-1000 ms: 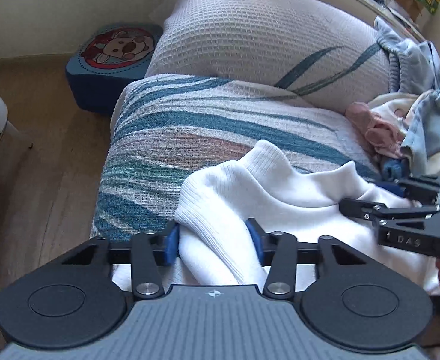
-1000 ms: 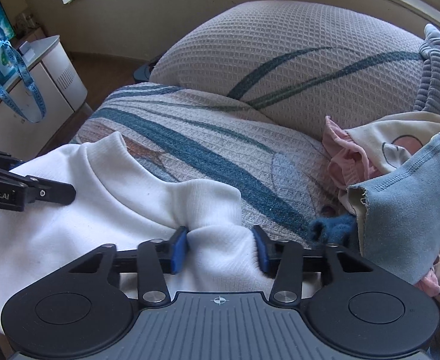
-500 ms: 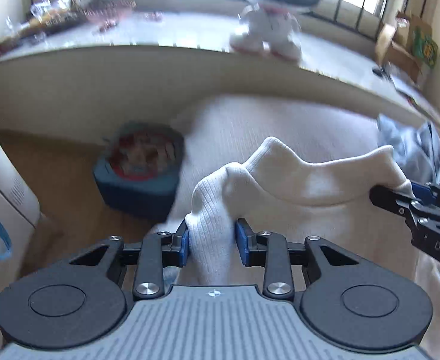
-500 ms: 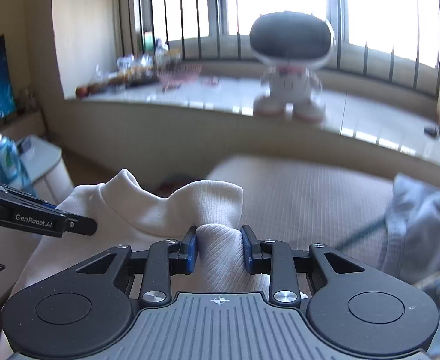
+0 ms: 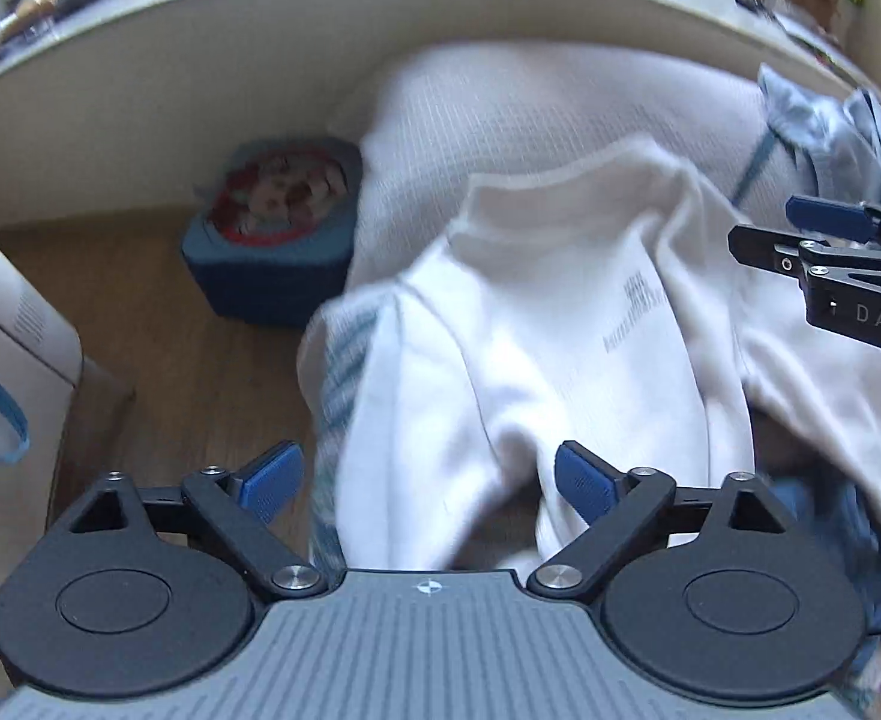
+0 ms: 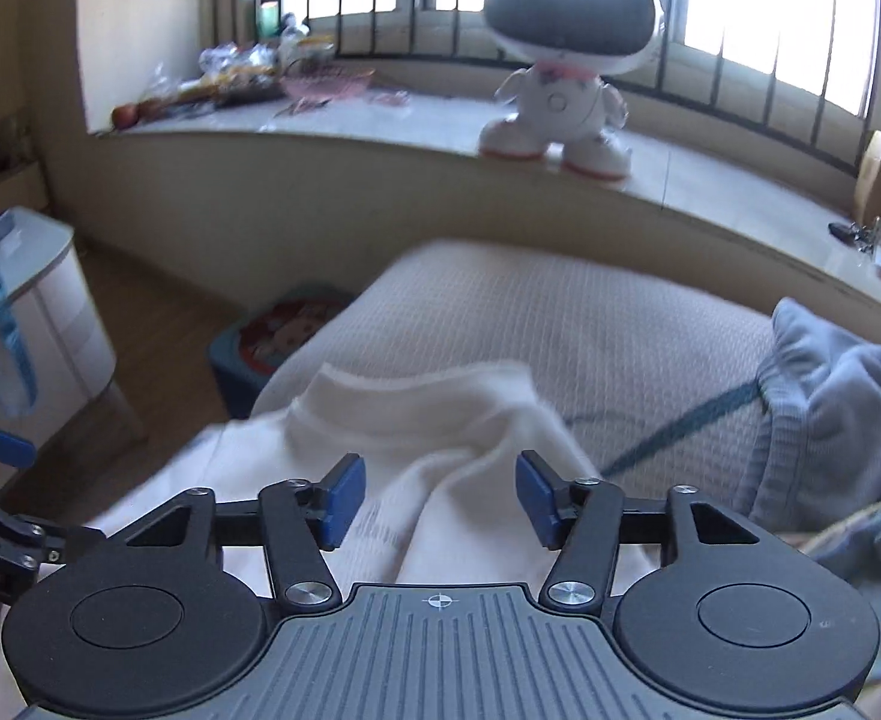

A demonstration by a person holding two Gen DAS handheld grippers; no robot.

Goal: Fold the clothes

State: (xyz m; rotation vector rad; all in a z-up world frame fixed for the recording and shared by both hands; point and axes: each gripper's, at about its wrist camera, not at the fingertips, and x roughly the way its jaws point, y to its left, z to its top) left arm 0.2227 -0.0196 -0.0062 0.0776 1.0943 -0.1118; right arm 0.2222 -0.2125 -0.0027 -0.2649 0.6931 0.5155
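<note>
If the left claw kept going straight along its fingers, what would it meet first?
Most likely the white top: it lies directly ahead of the open left claw, spread over the patterned cushion. Depth is unclear through the blur.

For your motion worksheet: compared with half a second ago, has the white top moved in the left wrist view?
Yes. The white top has dropped out of the left gripper, whose jaws have just been opening, and now lies lower, spread over the cushion.

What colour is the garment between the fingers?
White garment, with small dark print; left wrist view shows it best.
</note>
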